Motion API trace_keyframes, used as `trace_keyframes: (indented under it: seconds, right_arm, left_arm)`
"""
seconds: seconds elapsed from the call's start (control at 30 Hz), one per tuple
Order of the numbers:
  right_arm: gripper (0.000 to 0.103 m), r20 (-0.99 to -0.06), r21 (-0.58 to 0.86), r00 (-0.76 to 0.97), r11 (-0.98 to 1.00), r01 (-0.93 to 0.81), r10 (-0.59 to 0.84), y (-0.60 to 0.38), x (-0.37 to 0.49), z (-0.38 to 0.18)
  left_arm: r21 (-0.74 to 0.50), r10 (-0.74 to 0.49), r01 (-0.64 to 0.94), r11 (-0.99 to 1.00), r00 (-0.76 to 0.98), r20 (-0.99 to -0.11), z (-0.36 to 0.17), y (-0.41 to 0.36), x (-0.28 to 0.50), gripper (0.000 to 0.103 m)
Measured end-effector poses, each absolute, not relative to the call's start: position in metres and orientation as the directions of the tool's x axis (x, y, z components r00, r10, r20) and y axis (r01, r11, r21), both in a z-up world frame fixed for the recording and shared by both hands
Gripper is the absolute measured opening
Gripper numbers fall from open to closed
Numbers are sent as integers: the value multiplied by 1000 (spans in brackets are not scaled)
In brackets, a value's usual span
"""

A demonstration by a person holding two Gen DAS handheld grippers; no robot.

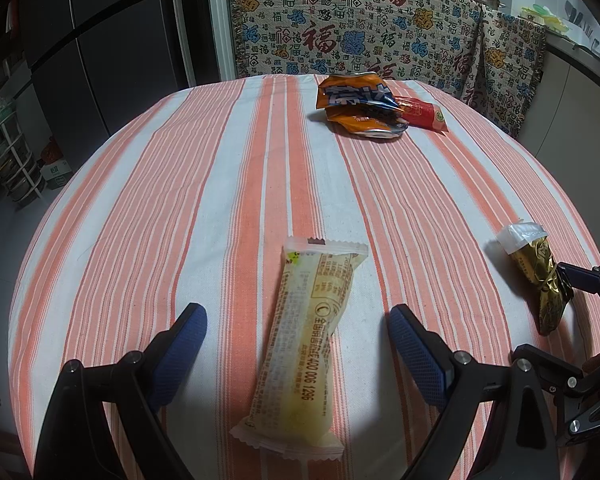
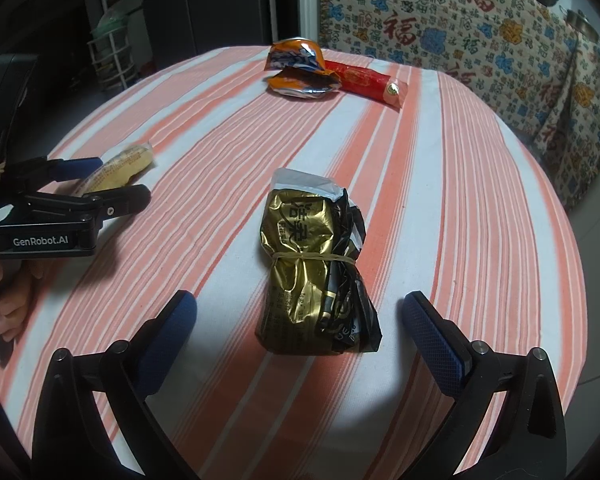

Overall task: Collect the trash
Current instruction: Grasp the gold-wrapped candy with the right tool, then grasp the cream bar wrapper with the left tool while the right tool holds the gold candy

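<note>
While your left hand-held gripper [image 1: 298, 320] stands spread wide around the yellow snack wrapper [image 1: 300, 344] on the striped worktop [image 1: 204, 184], your right hand-held gripper [image 2: 298, 312] gapes around the gold packet [image 2: 312, 268]. At 12 o'clock lie an orange wrapper [image 1: 356, 106] and a red wrapper [image 1: 424, 114], touching.

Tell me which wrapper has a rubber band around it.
The gold wrapper between the right gripper's open fingers; the yellow, orange and red ones are unbanded.
</note>
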State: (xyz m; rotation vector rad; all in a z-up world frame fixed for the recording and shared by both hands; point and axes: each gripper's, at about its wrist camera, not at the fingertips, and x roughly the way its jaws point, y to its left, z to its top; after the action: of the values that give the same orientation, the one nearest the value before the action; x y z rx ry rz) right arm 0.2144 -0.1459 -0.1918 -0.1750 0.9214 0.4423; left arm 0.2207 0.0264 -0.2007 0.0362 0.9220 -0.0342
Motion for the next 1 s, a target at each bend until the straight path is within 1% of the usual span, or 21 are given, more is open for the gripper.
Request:
trace_keyframes:
  seconds: [0.13, 0.27, 0.3, 0.33, 0.37, 0.4, 0.43, 0.47, 0.5, 0.53, 0.57, 0.6, 0.63, 0.7, 0.87, 1.0]
  right_arm:
    - [102, -807, 44, 508, 890, -454, 300, -148, 217, -192]
    - [102, -820, 66, 489, 897, -437, 298, -162, 222, -190]
    - [95, -823, 71, 487, 903, -424, 293, -165, 222, -188]
    - [90, -823, 83, 482, 904, -420, 300, -168, 221, -184]
    - [83, -818, 98, 480, 898, -428, 318, -170, 220, -179]
    - [81, -804, 115, 486, 891, -440, 343, -169, 219, -174]
    - [81, -793, 123, 494, 887, -445, 358, -169, 218, -170]
    - [81, -781, 133, 502, 884, -449, 372, -166, 219, -167]
    - [81, -777, 142, 501, 881, -451, 381, -164, 220, -167]
    - [80, -778, 149, 495, 880, -452, 386, -162, 222, -168]
    - [69, -784, 154, 488, 881, -447, 384, -160, 225, -171]
    - [42, -791, 158, 480, 885, -439, 380, -160, 228, -173]
    - [39, -795, 171, 472, 888, -427, 380, -162, 230, -174]
    - [37, -781, 197, 479, 885, -421, 402, -165, 228, -168]
    - [37, -745, 186, 521, 880, -437, 417, -177, 212, -145]
    - [37, -746, 172, 539, 895, -412, 392, -198, 202, -142]
  left_arm:
    - [14, -17, 47, 999, 603, -798, -201, 27, 221, 95]
    - [14, -62, 129, 992, 568, -821, -198, 29, 219, 94]
    - [5, -79, 148, 989, 555, -828, -197, 29, 217, 92]
    - [0, -85, 154, 988, 547, -833, -196, 29, 215, 92]
    - [-8, -92, 154, 988, 543, -834, -196, 30, 212, 87]
    - [-11, -92, 150, 989, 547, -832, -195, 30, 211, 82]
    - [-10, -88, 143, 990, 551, -830, -193, 29, 210, 71]
    - [-14, -89, 139, 990, 552, -829, -192, 28, 211, 56]
    - [-24, -93, 131, 991, 553, -828, -190, 28, 212, 48]
    - [-33, -96, 122, 992, 553, -828, -189, 27, 213, 28]
    - [-48, -100, 108, 993, 551, -828, -188, 26, 213, 20]
    - [-67, -111, 99, 993, 552, -826, -186, 26, 213, 20]
    - [-93, -132, 97, 991, 559, -819, -183, 24, 210, 19]
    - [-100, -144, 108, 989, 579, -802, -175, 15, 202, 18]
    - [-100, -157, 127, 987, 604, -782, -163, -16, 184, 18]
    - [-56, -138, 149, 987, 622, -771, -157, -48, 179, 18]
